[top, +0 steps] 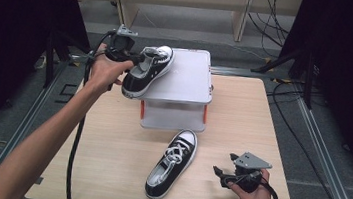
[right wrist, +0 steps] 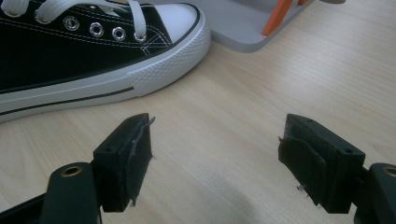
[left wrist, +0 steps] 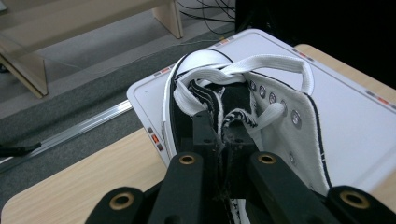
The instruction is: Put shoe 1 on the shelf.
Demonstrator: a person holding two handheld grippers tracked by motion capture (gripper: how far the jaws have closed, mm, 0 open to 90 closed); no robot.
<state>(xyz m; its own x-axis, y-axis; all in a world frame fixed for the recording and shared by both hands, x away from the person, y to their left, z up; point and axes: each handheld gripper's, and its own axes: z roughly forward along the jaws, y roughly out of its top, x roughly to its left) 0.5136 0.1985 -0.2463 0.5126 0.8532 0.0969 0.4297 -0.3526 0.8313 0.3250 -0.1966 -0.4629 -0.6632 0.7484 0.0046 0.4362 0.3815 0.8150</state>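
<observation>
Nearest the high camera, a black canvas sneaker (top: pixel 171 165) with white laces lies on the pale wood table (top: pixel 107 162), while the right gripper (top: pixel 221 175) rests beside it. Left gripper view: the left gripper (left wrist: pixel 223 135) has its jaws clamped on a second sneaker (left wrist: pixel 243 107), heel hidden, atop a smooth grey platform (left wrist: pixel 355 126). Right gripper view: jaws wide apart, sneaker cropped.

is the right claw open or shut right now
Open. In its own view the right claw has its jaws spread wide over bare table, holding nothing.
</observation>
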